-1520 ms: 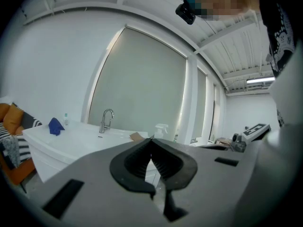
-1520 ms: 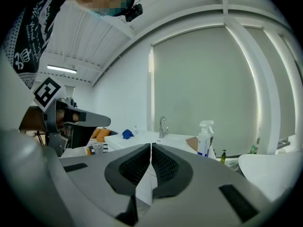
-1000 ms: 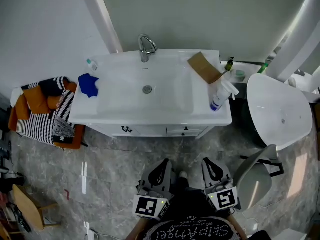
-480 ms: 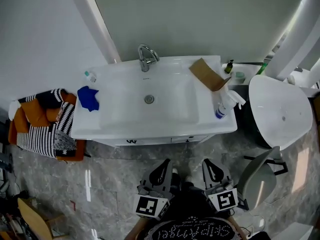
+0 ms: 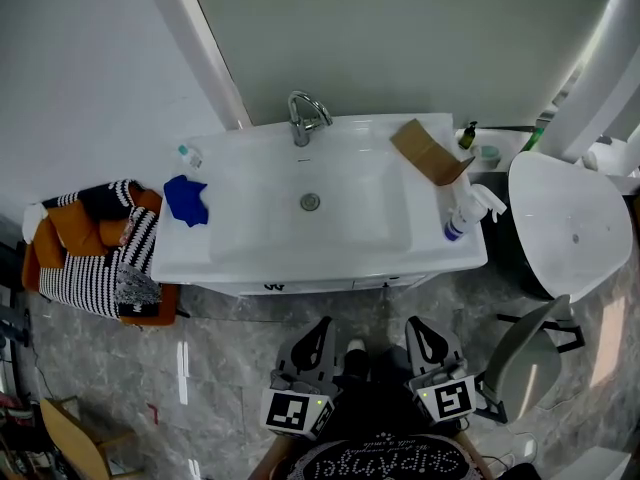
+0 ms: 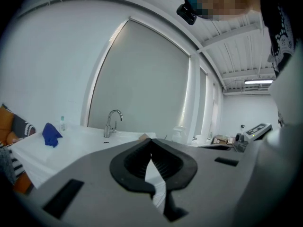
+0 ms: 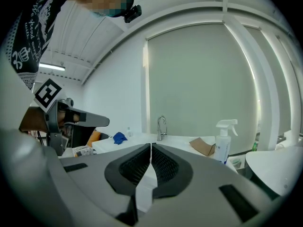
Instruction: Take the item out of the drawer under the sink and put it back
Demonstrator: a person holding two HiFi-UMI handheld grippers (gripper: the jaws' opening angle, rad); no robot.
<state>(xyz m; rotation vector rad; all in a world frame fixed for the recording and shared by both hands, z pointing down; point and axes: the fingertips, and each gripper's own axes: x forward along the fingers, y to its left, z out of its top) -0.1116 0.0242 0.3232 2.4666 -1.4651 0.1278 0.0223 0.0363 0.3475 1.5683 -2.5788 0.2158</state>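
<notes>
The white sink vanity (image 5: 230, 258) stands ahead of me, its faucet (image 5: 305, 118) at the back. Only a thin strip of the drawer fronts (image 5: 330, 285) shows under the counter edge; they look closed and I see no item from inside. Both grippers hang low near my body, well short of the vanity. The left gripper (image 5: 316, 340) is shut and empty, its jaws meeting tip to tip (image 6: 151, 142). The right gripper (image 5: 425, 338) is likewise shut with nothing between its jaws (image 7: 151, 146).
A blue cloth (image 5: 186, 198) and a small bottle (image 5: 188, 154) lie on the counter's left. A cardboard piece (image 5: 430, 151) and a spray bottle (image 5: 465, 213) are on its right. A chair with striped cushions (image 5: 90, 253) stands left, a white tub (image 5: 575, 223) and a grey chair (image 5: 520, 353) right.
The vanity has slid down and slightly right in the head view and its front now shows less. Both grippers keep their place and stay shut.
</notes>
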